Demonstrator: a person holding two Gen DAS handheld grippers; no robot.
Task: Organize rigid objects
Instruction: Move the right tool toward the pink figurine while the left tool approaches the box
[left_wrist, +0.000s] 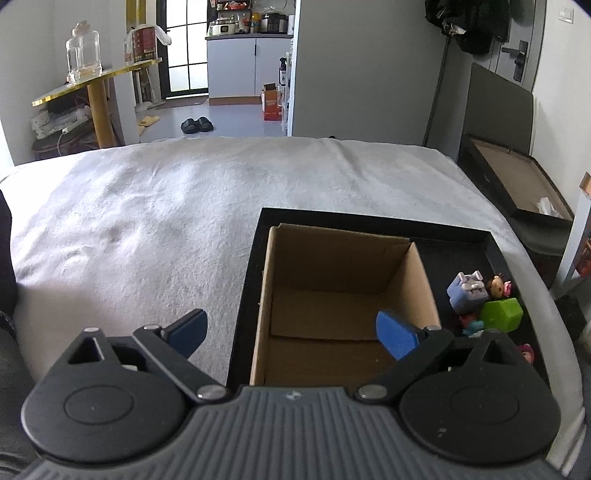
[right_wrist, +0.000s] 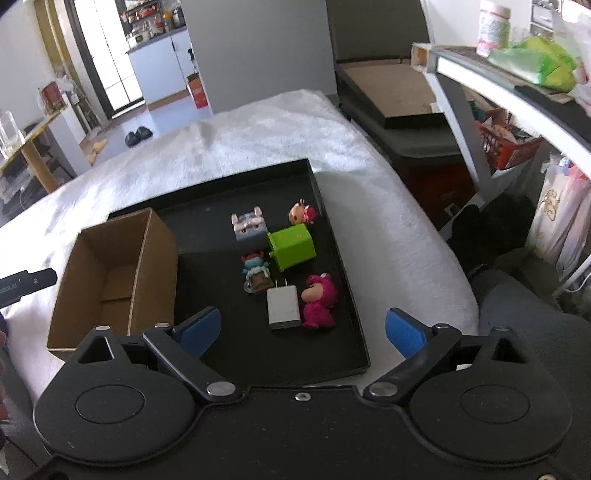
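Both wrist views look down, sharing the tray (left_wrist: 369, 218).

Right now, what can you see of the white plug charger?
The white rectangular plastic wall charger lies flat on the black tray, its two metal prongs pointing toward the tray's far side. Its casing looks smooth and intact. The pink plush-like bear figure sits right against its right side; a small blue-haired figurine stands just beyond it. No claw touches it.

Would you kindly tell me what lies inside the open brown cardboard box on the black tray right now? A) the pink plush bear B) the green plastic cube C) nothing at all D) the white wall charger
C: the open brown cardboard box shows only its bare floor, while the white wall charger, pink plush bear and green plastic cube lie beside it on the black tray.
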